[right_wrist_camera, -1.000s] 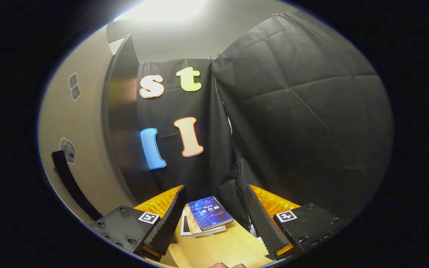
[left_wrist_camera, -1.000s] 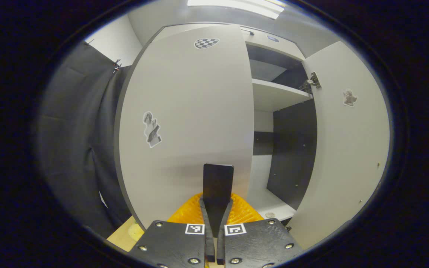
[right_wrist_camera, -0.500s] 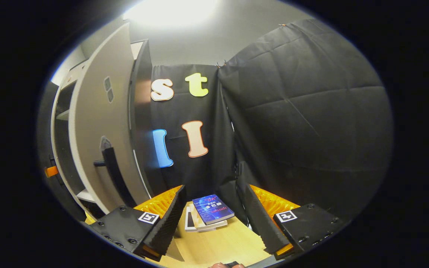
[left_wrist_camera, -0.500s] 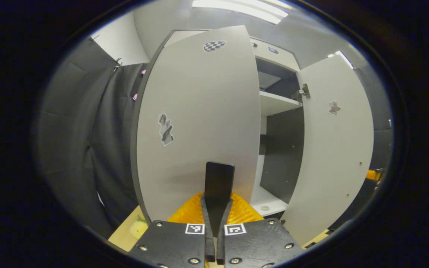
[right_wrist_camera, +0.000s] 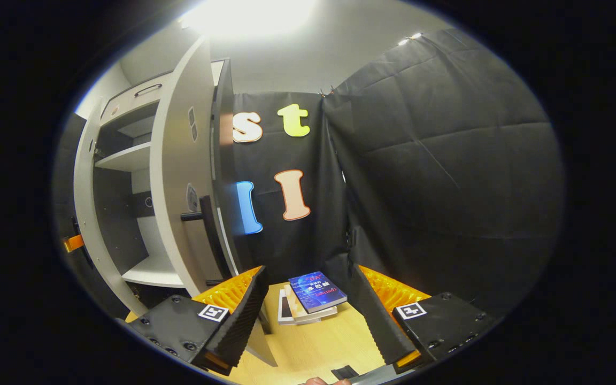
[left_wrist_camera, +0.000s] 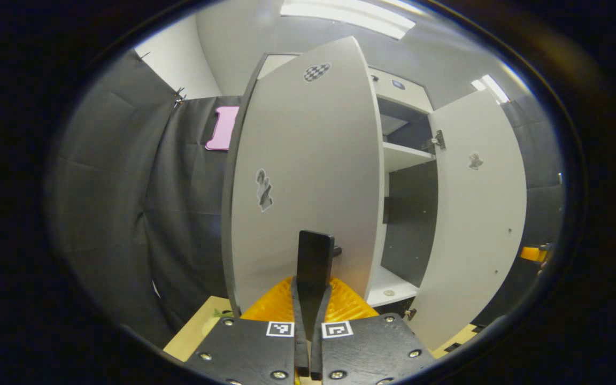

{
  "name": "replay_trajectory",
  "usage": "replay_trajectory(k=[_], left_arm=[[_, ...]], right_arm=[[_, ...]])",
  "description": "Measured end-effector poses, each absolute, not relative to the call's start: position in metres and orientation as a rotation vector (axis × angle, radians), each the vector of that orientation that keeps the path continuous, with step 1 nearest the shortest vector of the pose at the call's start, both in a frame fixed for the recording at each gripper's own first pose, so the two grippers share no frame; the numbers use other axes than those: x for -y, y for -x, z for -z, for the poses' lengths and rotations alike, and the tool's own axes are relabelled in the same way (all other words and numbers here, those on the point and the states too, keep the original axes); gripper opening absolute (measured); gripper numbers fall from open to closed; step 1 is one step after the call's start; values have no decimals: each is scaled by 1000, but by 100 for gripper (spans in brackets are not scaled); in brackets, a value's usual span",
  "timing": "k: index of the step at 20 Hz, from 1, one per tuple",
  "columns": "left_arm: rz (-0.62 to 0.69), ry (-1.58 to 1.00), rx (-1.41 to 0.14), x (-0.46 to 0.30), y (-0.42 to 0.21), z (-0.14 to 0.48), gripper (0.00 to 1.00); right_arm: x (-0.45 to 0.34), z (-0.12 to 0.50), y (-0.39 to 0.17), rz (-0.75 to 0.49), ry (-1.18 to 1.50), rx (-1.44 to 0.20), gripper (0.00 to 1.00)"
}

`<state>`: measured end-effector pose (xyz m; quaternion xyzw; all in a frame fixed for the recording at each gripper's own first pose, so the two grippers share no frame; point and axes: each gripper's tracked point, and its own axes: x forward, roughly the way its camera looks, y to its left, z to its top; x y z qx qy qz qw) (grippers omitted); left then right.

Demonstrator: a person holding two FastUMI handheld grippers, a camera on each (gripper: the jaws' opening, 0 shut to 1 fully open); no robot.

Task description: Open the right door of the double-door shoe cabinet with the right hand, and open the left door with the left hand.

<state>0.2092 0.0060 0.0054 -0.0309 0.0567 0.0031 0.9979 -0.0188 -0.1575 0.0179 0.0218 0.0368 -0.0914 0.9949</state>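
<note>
From what I can see, both doors are open. In the left gripper view the left door stands swung well out from the cabinet, and the right door hangs wide on its hinge, with bare shelves showing between them. I judge the right half of the task done and the left nearly so; at most a little more swing is left.

My left hand-held gripper is closed on the handle of the left door, both fingers clamped on the dark bar, pointing straight at the door face at about handle height.

My right hand-held gripper is spread wide and holds nothing. It is well clear of the right door, whose handle sits off to its left, and it points past the cabinet toward the booth wall, low over the desk where a book lies on some papers.
</note>
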Motion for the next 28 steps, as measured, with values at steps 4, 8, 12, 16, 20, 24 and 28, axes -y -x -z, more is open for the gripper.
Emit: replay_trajectory(k=[4, 8, 12, 16, 20, 24, 28], left_arm=[[-31, 58, -100, -9, -210, -6, 4], [-33, 52, -96, -10, -210, -6, 4], [-41, 49, -92, -11, -209, -7, 4], [-65, 44, -92, -14, -204, -7, 4], [-109, 41, -88, -21, -200, -6, 3], [-155, -4, -92, -57, -192, -4, 2], [-117, 70, -103, -115, -178, 6, 2]], right_arm=[[150, -19, 21, 168, -36, -63, 98], [145, -16, 18, 153, -33, -70, 98], [145, -16, 17, 152, -38, -67, 98], [146, -16, 15, 156, -47, -60, 98], [144, -11, 16, 160, -32, -68, 98], [134, -16, 16, 148, -22, -65, 98], [124, -22, 13, 135, -15, -42, 98]])
